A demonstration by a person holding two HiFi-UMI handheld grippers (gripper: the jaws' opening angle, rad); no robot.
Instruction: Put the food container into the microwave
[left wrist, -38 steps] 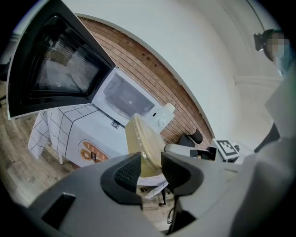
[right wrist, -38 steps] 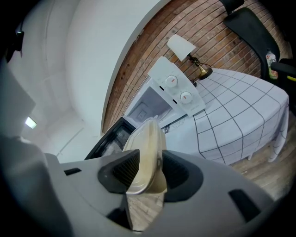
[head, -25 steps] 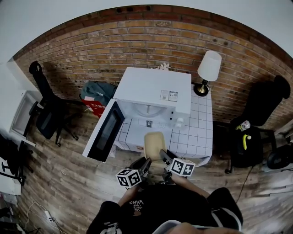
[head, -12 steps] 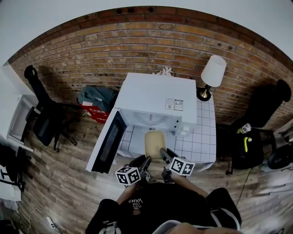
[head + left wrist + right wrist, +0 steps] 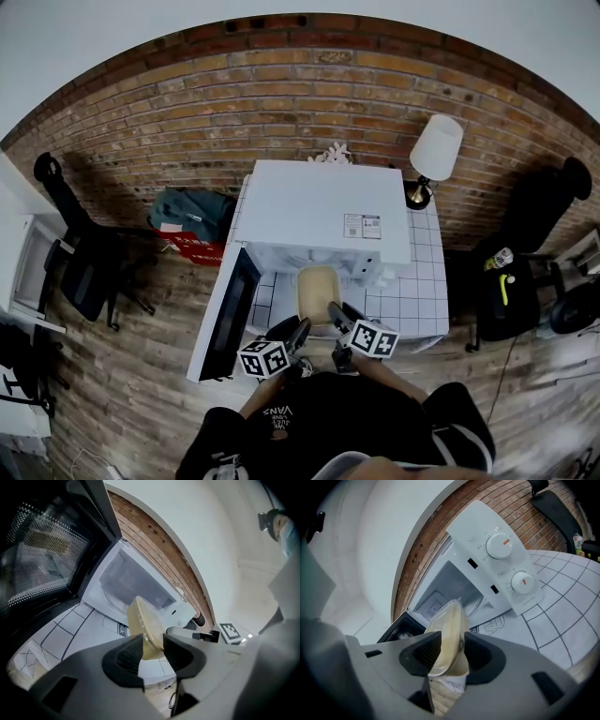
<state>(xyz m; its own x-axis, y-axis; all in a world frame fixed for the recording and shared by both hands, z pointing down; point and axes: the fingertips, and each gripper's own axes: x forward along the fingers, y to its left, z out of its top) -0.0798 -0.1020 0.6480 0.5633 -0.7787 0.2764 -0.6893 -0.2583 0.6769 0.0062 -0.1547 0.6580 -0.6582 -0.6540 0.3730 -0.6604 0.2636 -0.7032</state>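
Left gripper view is showing the left gripper (image 5: pixel 153 641) pinching the near rim of the food container (image 5: pixel 143 623), its dark pads pressing on either side of the pale plastic edge. The right gripper (image 5: pixel 450 648) is doing the same from its side, its jaws closing narrowly on the rim under the clear lid. Between them the container is hanging in the air just in front of the microwave (image 5: pixel 323 211), above the front of the tiled table (image 5: pixel 417 305) and not yet inside. The microwave door (image 5: pixel 230 314) is standing wide open to the left, and the cavity (image 5: pixel 124 581) is lying straight ahead of both claws, with the control knobs (image 5: pixel 501 545) off to the right.

To do this step well, I judge that both hands should be travelling together at one pace, since any difference would be twisting the thin rim out of a pad. The container should be staying level and centred on the opening, clear of the door and the control panel. It is probably best to be setting it down on the cavity floor before either claw is letting go.
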